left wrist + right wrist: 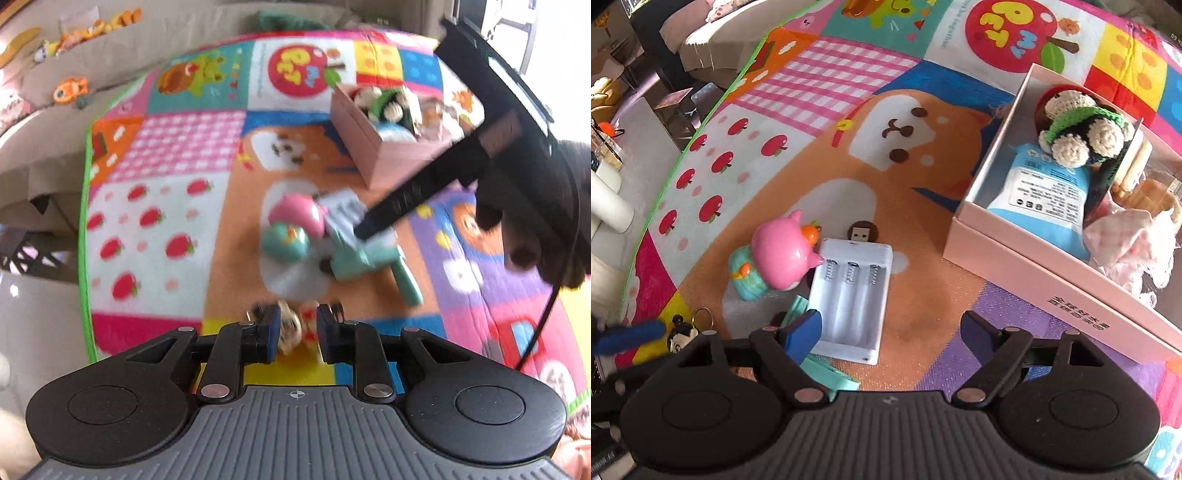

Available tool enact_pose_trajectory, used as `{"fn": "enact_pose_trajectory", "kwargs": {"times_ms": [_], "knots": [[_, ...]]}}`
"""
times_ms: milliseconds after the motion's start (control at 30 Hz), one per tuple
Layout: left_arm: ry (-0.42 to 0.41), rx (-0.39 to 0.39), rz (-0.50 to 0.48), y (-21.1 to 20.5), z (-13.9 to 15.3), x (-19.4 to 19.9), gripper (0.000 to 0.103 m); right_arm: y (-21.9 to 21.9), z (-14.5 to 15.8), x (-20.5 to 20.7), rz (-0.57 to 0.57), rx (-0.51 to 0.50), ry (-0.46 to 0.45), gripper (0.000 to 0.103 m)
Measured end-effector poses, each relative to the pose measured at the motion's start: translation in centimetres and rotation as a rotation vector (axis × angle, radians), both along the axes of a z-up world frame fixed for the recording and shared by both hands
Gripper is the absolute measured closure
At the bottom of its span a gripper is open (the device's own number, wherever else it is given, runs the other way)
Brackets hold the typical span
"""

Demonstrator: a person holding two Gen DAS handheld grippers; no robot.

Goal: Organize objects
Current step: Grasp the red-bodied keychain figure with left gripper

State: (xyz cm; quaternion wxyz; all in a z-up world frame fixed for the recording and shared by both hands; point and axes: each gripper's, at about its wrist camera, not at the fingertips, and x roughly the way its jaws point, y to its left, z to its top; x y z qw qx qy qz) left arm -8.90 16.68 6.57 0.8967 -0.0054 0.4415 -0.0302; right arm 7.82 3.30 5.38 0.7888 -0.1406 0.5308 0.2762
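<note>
Left hand-held gripper (295, 328): we had it clamped on a small keychain figure (293, 326), lifted over the patchwork play mat (177, 147). Right hand-held gripper (892, 334): jaws apart, nothing pinched. White battery charger (849, 295) lay on the mat just ahead of its left finger, touching the pink-headed toy (781, 254). Teal toy (373, 258) partly under the charger. Pink box (1052, 277) sat right of the gripper, holding a crochet doll (1078, 129) and blue packet (1038, 195).

Patchwork play mat (923, 302) under pink box (1034, 280), battery charger (849, 295), pink figurine (779, 258)
</note>
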Motion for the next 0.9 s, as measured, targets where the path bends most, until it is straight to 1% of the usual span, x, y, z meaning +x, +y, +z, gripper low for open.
{"fn": "enact_pose_trajectory", "kwargs": {"times_ms": [100,233,300,367,400,467,500,633,700,767,800,833,867,900], "knots": [[0.002,-0.024,0.023,-0.1,-0.7,0.2,0.078,-0.3,0.0,0.0,-0.001,0.004,-0.001,0.020],[0.007,-0.011,0.040,-0.2,-2.2,1.5,0.078,-0.5,0.3,-0.3,-0.001,0.000,-0.005,0.020],[0.011,-0.017,0.057,0.0,-3.1,2.2,0.078,-0.8,0.5,-0.7,0.004,0.002,-0.010,0.020],[-0.030,-0.055,0.075,0.4,-3.3,2.5,0.077,-1.6,0.8,-1.6,0.012,0.015,-0.036,0.020],[-0.040,-0.087,0.084,0.6,-3.4,2.6,0.077,-2.2,0.9,-2.1,0.016,0.024,-0.058,0.020],[-0.043,-0.147,0.105,0.9,-3.6,2.9,0.077,-4.0,1.0,-3.5,0.019,0.044,-0.107,0.020],[-0.048,-0.151,0.110,0.8,-3.7,3.1,0.077,-5.1,0.9,-4.2,0.011,0.048,-0.130,0.020],[-0.053,-0.092,0.089,-0.2,-3.8,3.7,0.077,-9.4,0.3,-6.1,-0.063,0.044,-0.215,0.020],[-0.062,-0.072,0.103,-0.7,-3.9,4.1,0.077,-11.0,-0.4,-6.8,-0.107,0.043,-0.269,0.019],[-0.081,-0.059,0.131,-1.2,-4.1,4.3,0.077,-12.1,-1.6,-6.9,-0.157,0.040,-0.282,0.016],[-0.093,-0.051,0.143,-1.4,-4.2,4.2,0.077,-12.5,-2.3,-6.8,-0.182,0.049,-0.263,0.016],[-0.106,-0.043,0.154,-1.7,-4.3,4.1,0.076,-13.0,-2.8,-6.7,-0.207,0.074,-0.244,0.013],[-0.118,-0.030,0.161,-2.0,-4.4,4.0,0.076,-13.4,-3.0,-6.8,-0.232,0.102,-0.262,0.004],[-0.129,-0.008,0.160,-2.3,-4.5,3.9,0.076,-13.5,-3.3,-6.8,-0.240,0.106,-0.256,0.001]]}}
